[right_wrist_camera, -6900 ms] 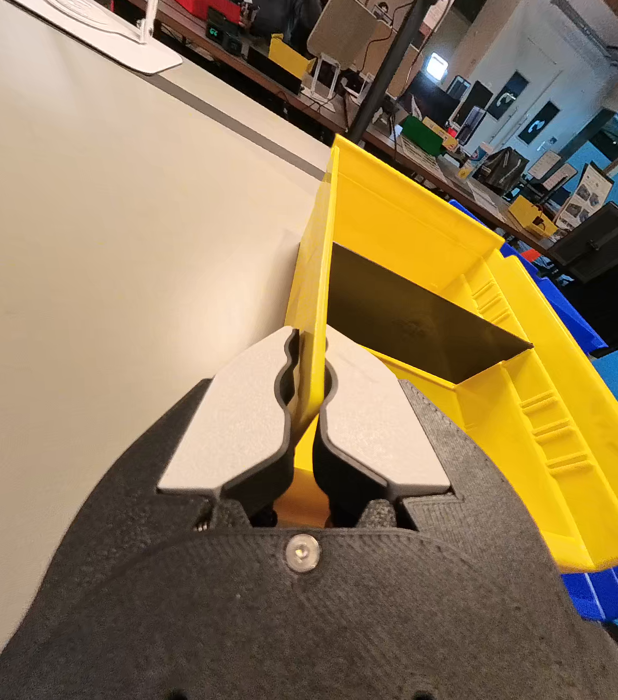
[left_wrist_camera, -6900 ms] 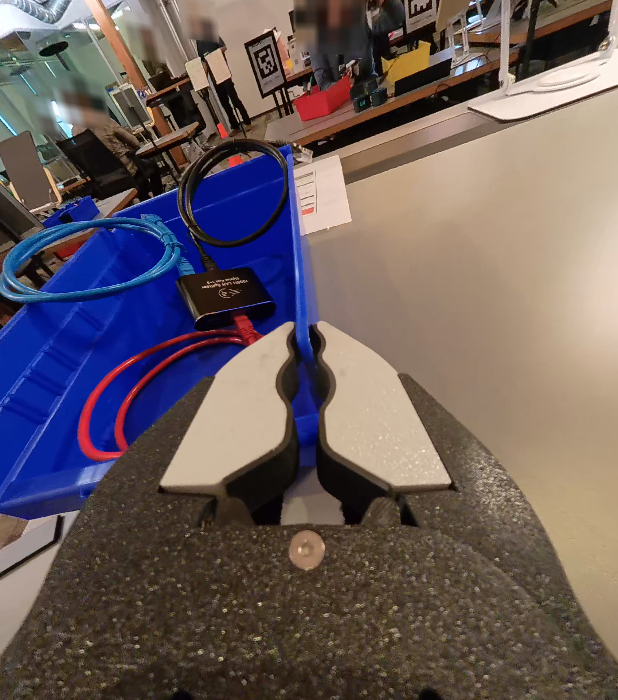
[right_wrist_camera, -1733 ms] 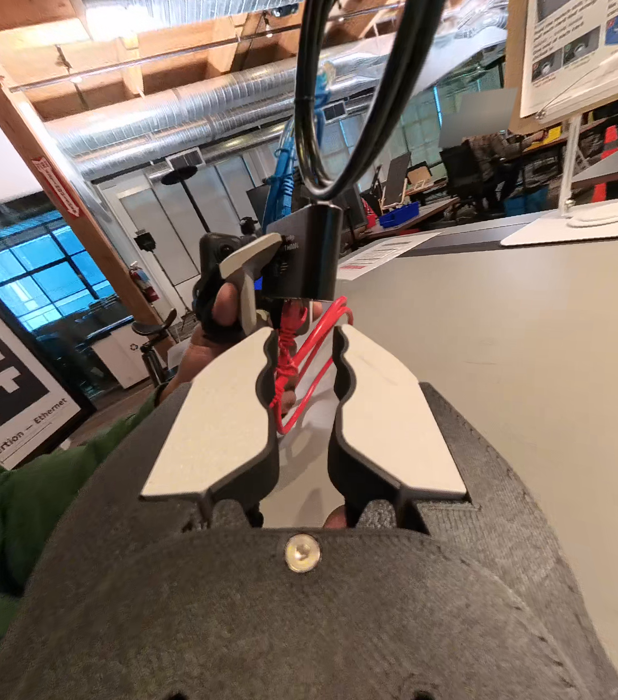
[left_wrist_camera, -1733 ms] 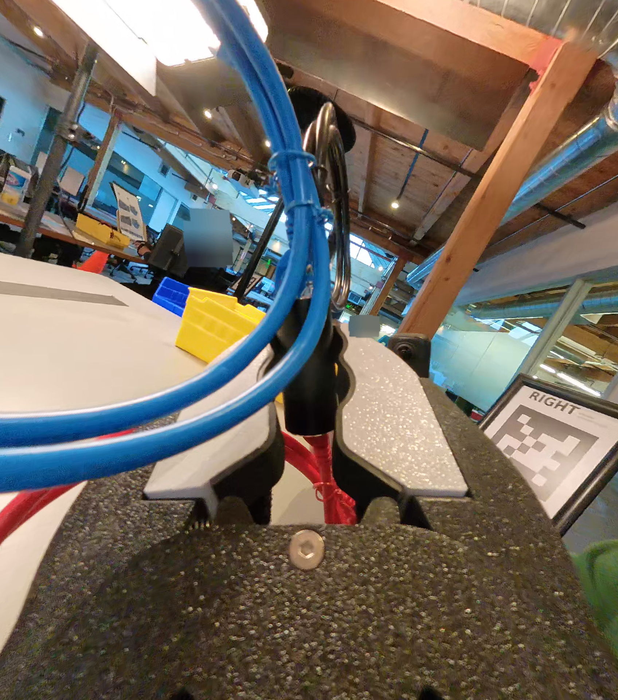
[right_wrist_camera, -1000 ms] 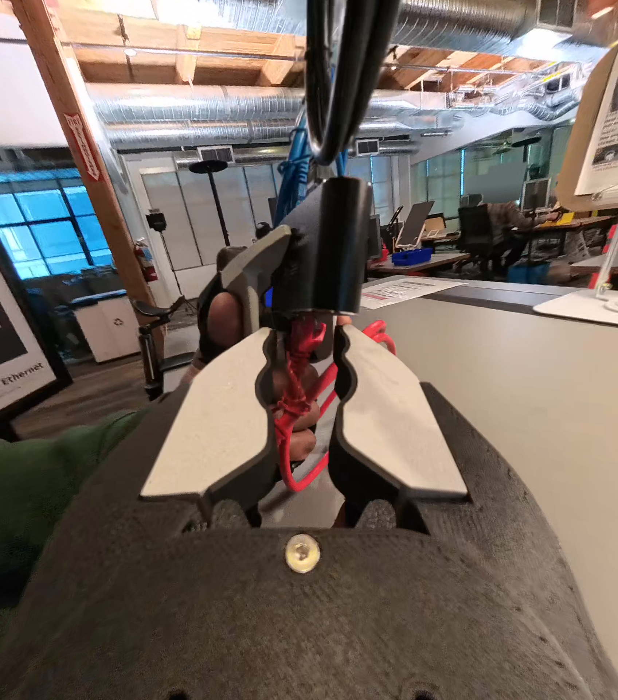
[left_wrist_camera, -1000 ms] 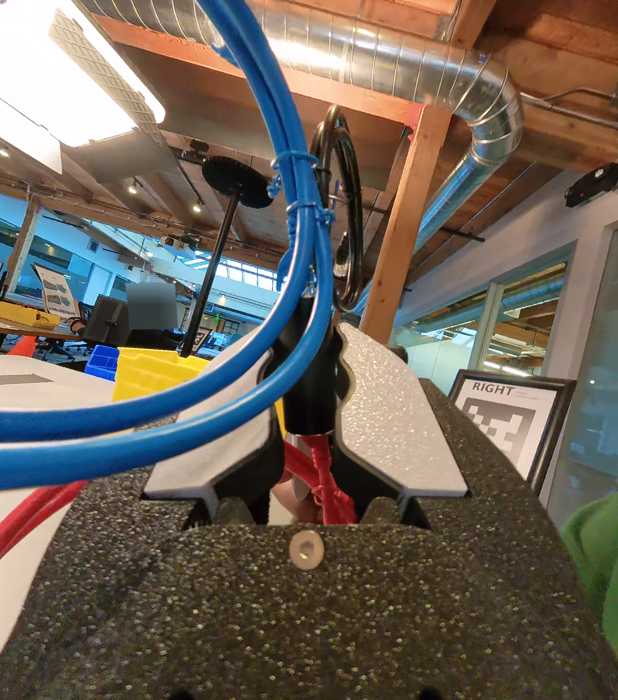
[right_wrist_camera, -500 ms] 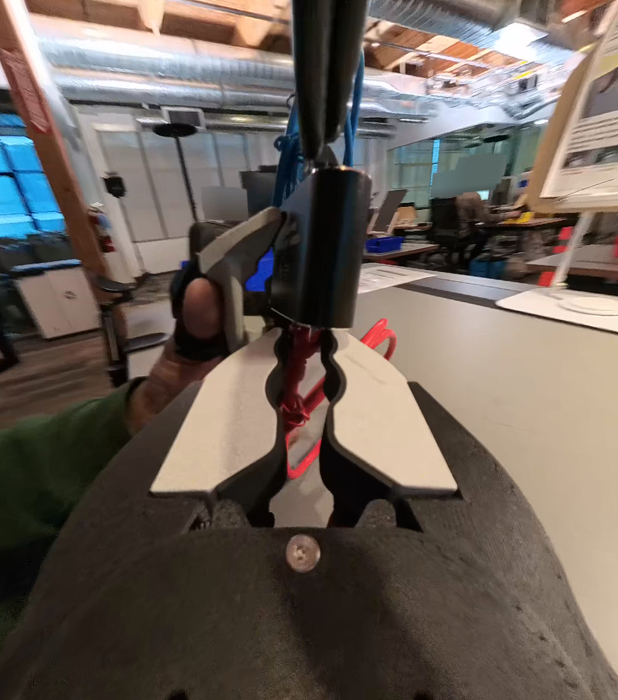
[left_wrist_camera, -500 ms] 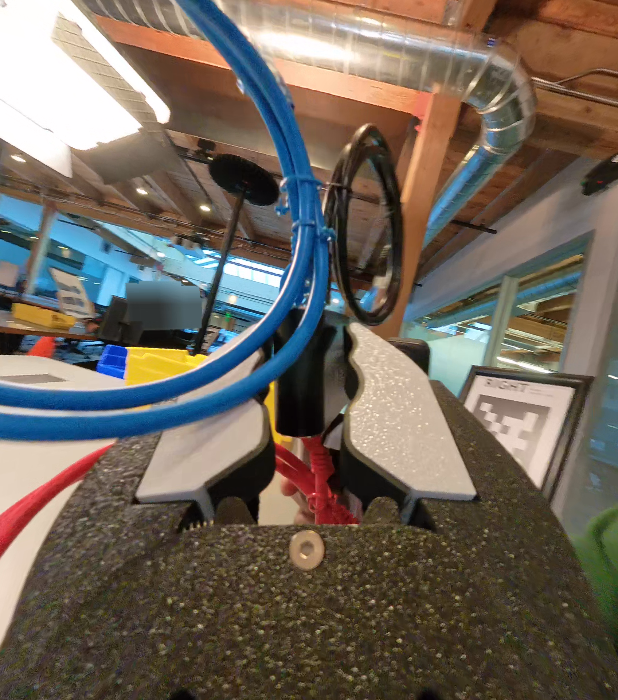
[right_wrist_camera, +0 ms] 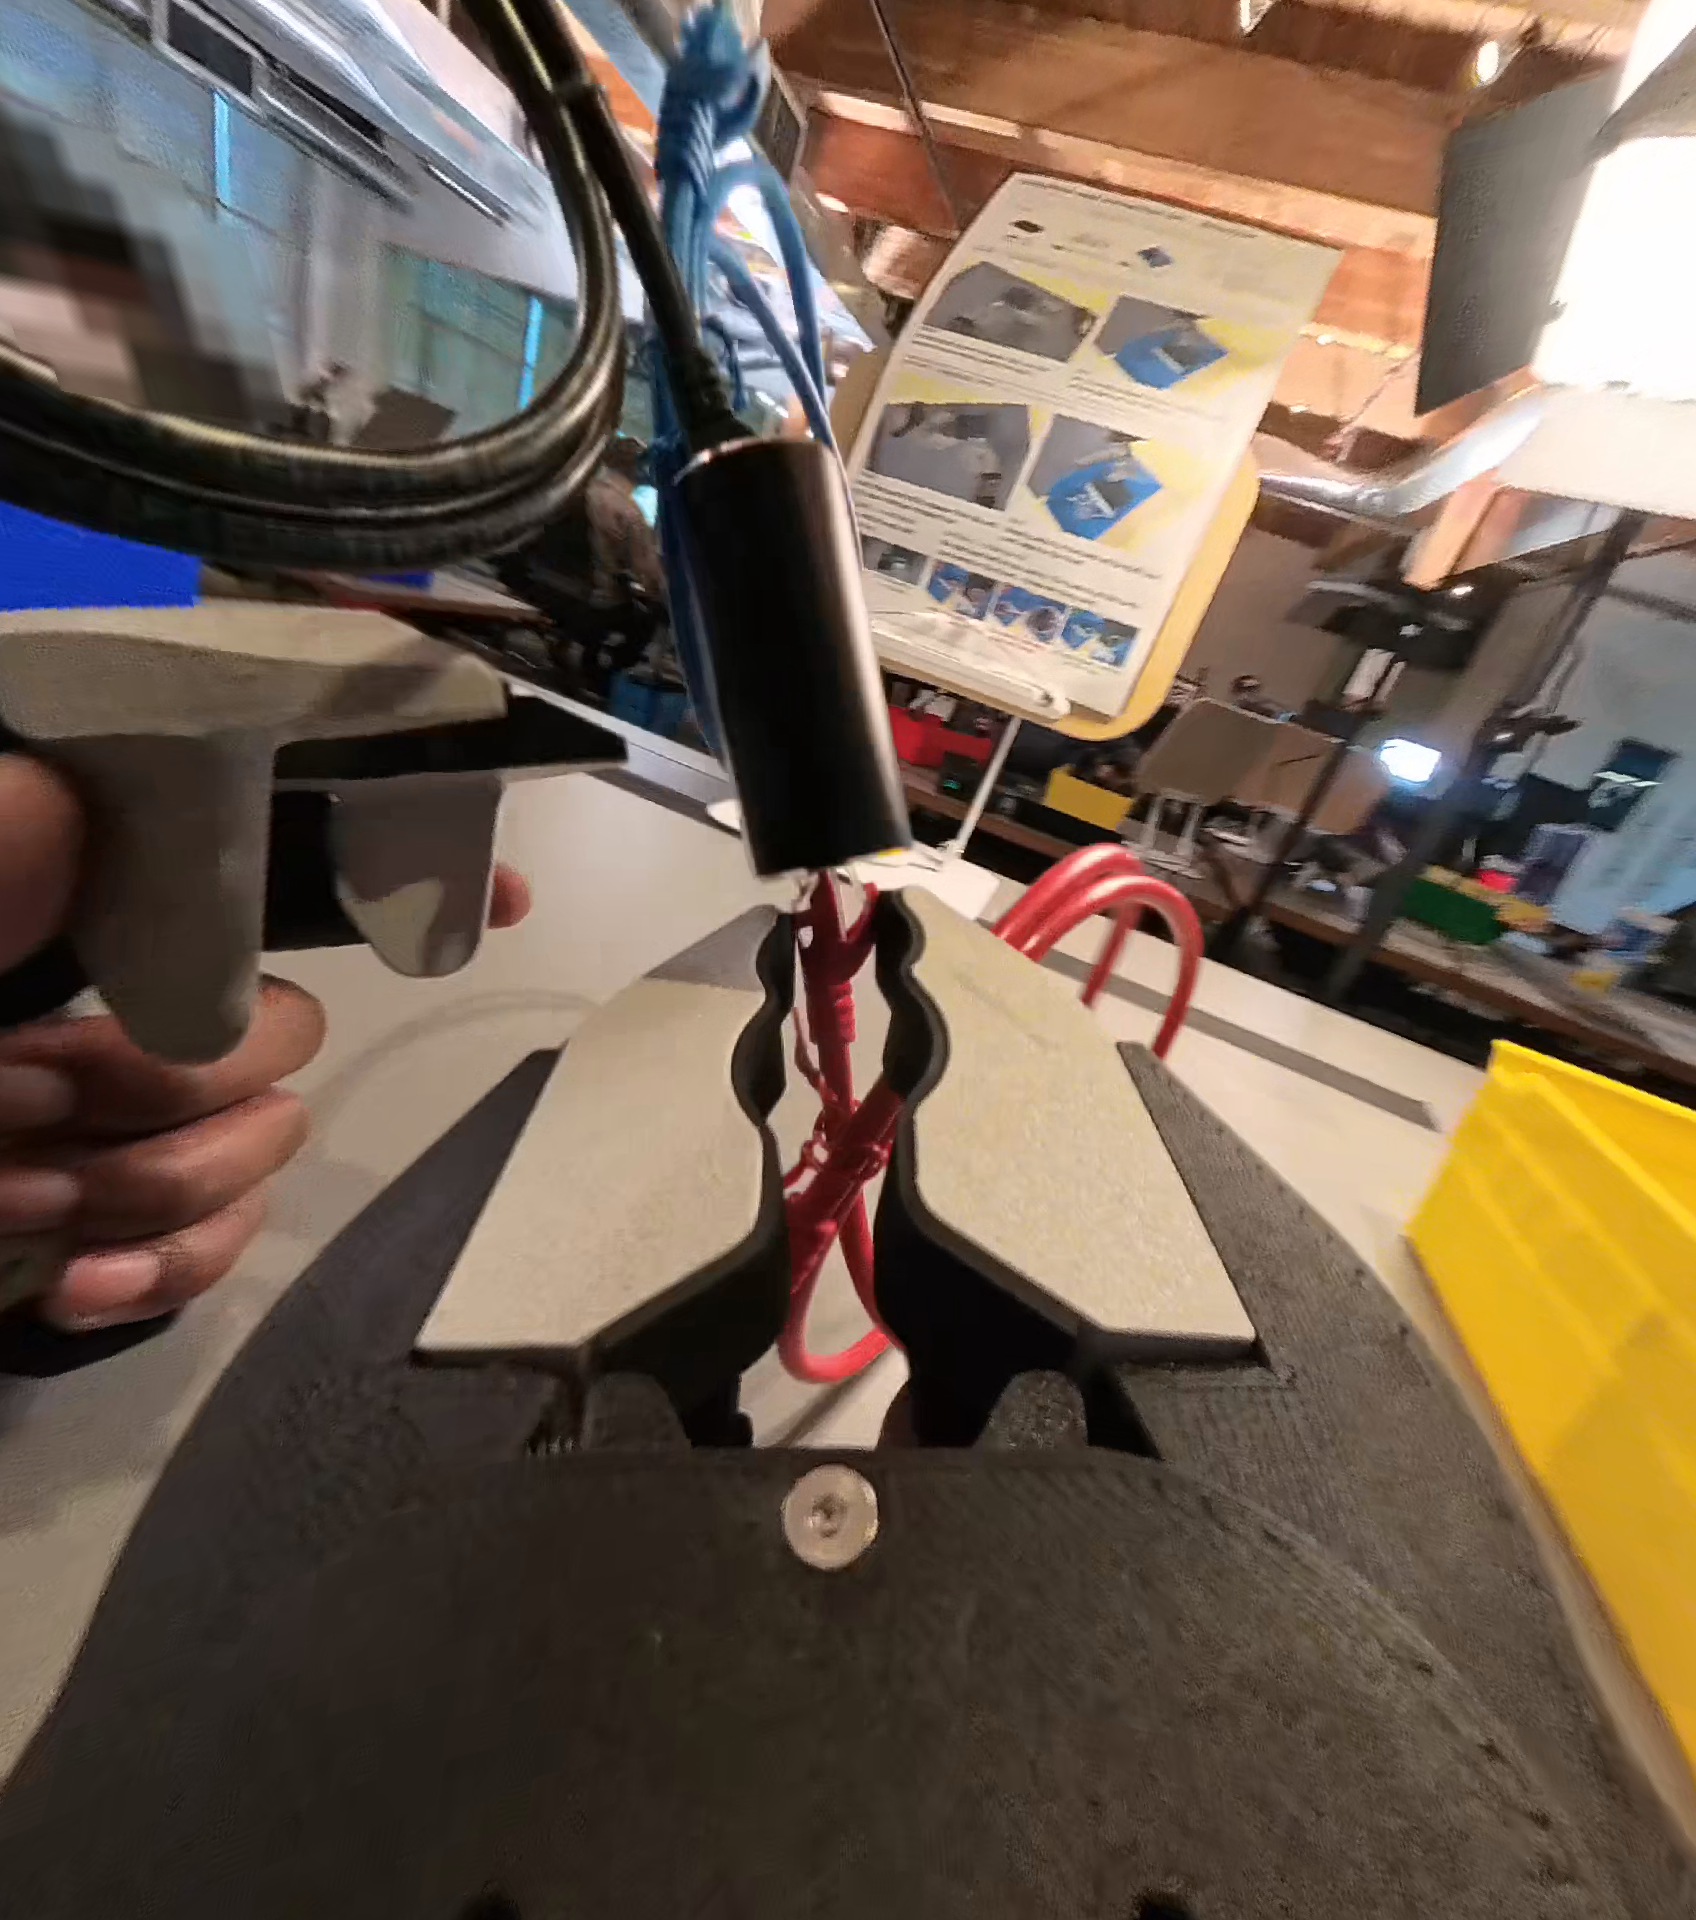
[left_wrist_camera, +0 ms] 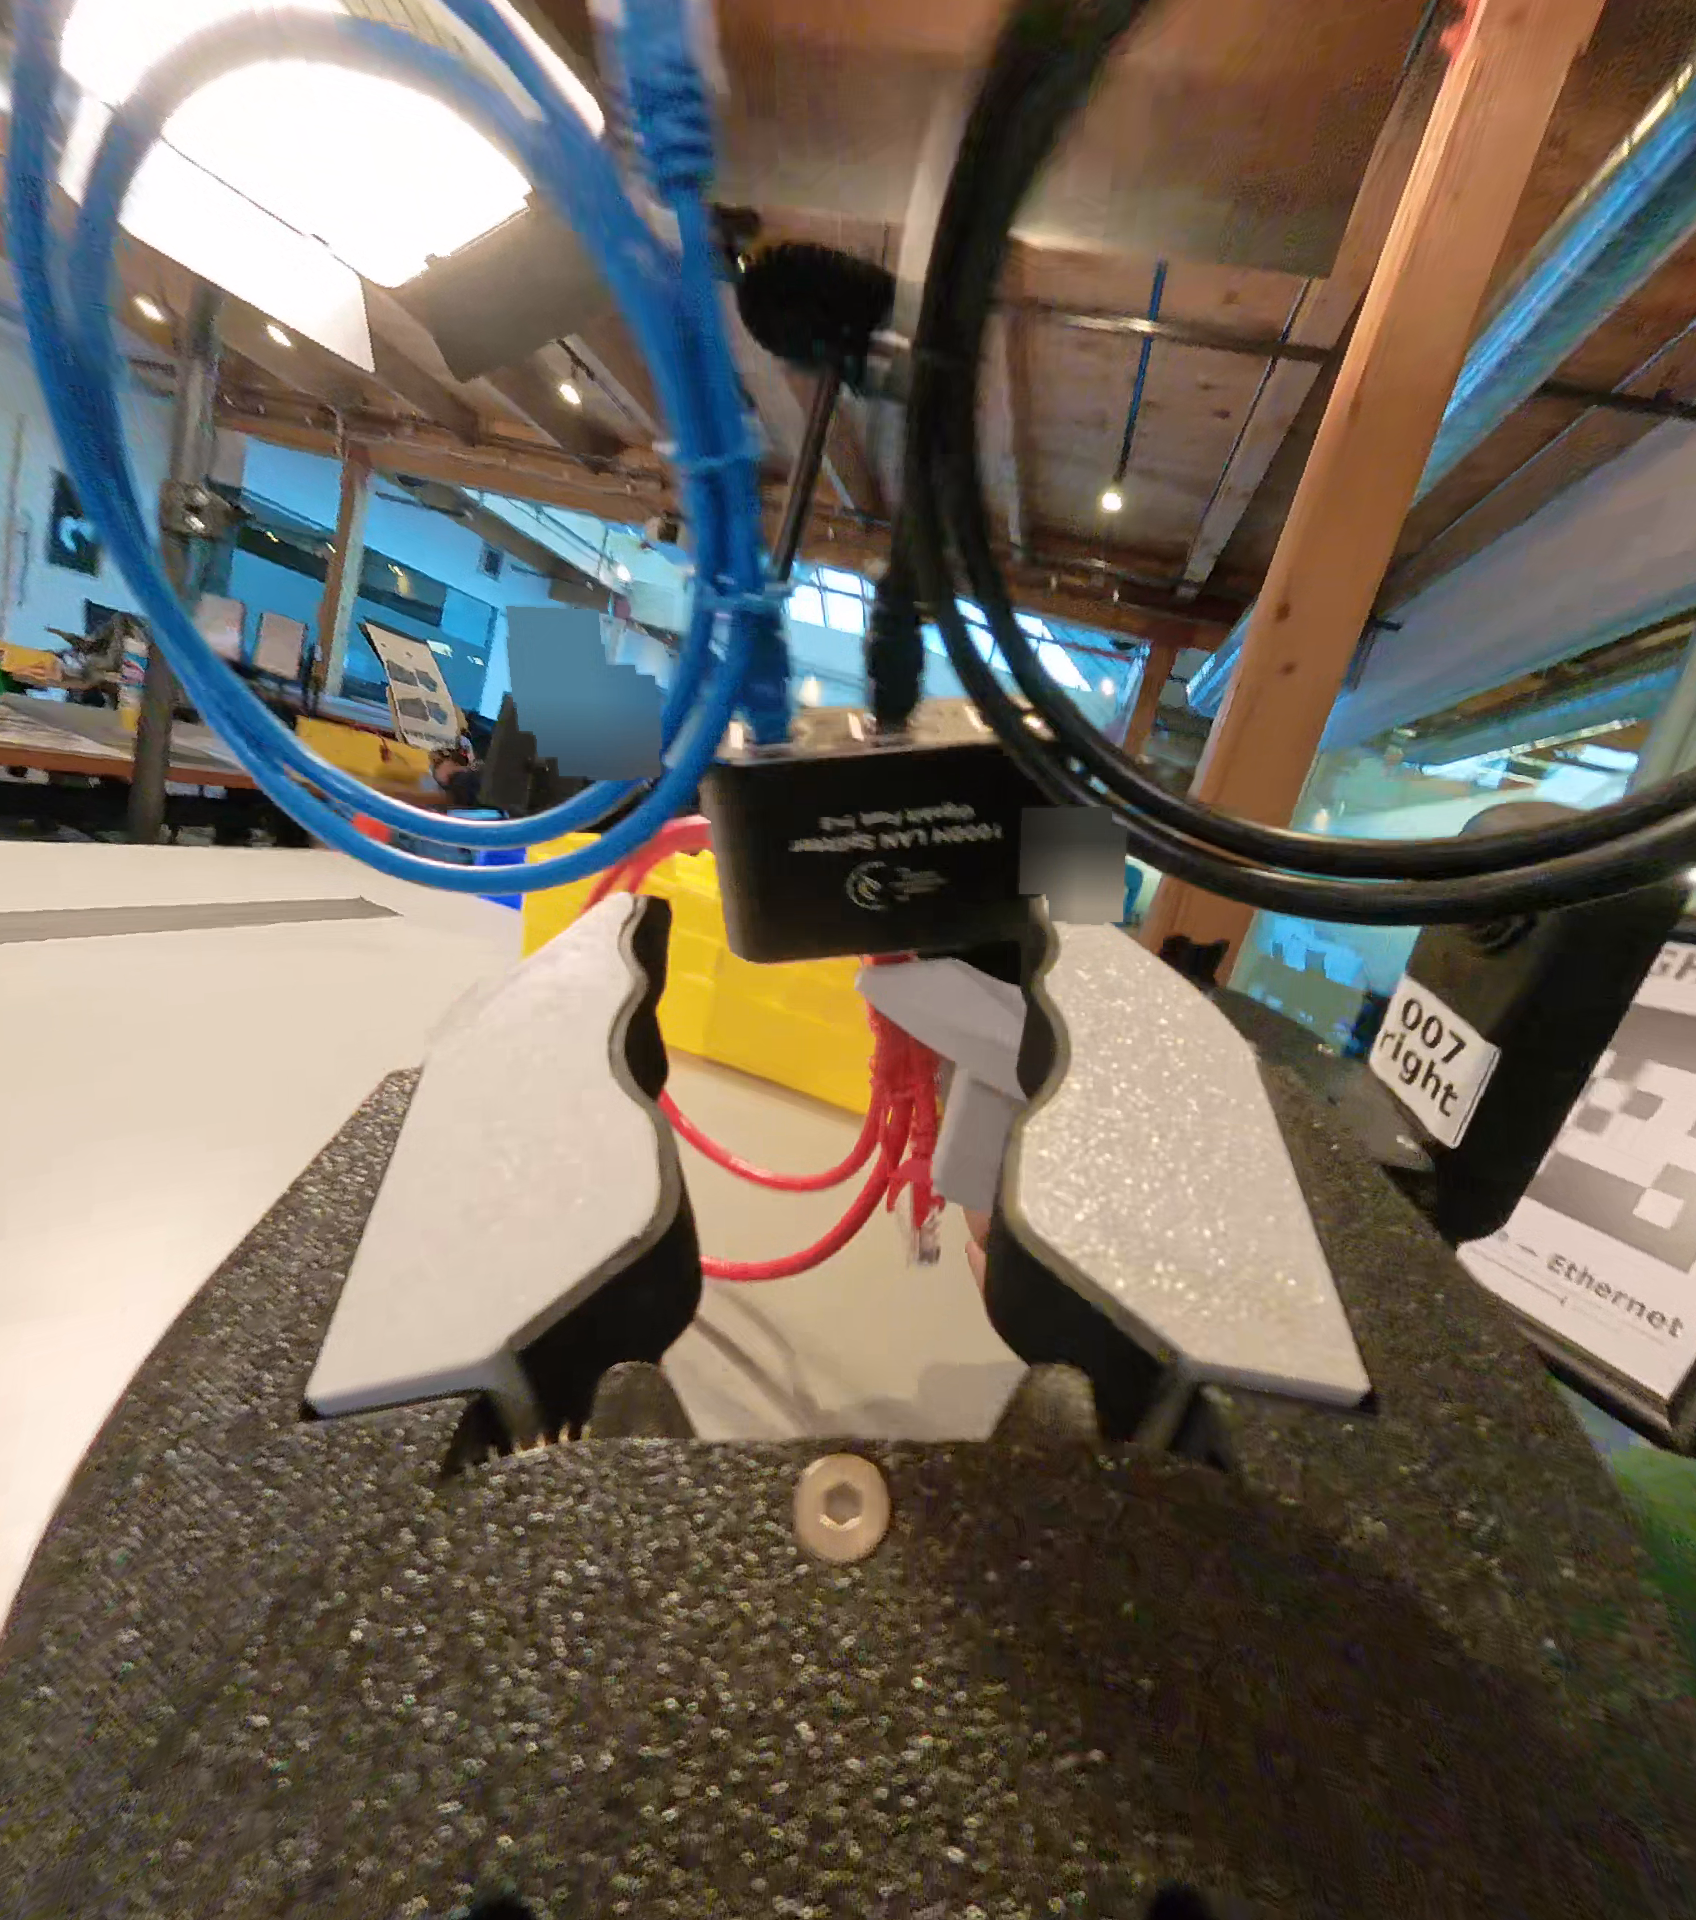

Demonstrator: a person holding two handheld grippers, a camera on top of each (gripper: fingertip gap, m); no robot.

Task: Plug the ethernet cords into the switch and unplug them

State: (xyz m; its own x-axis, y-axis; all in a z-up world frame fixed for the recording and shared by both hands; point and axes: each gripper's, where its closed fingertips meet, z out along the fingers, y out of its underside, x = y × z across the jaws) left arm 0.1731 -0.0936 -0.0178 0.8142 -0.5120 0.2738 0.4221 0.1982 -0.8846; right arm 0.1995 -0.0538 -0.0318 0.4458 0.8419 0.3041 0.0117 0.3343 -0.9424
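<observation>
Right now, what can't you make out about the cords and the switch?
- Whether the red cord is seated in the switch: in the right view, the right gripper and blur hide the joint; in the left view, its finger covers it.
- Far ends of the blue cord and black cord: cut off by the frame edges.
- Switch ports: left view, blurred and too small.
</observation>
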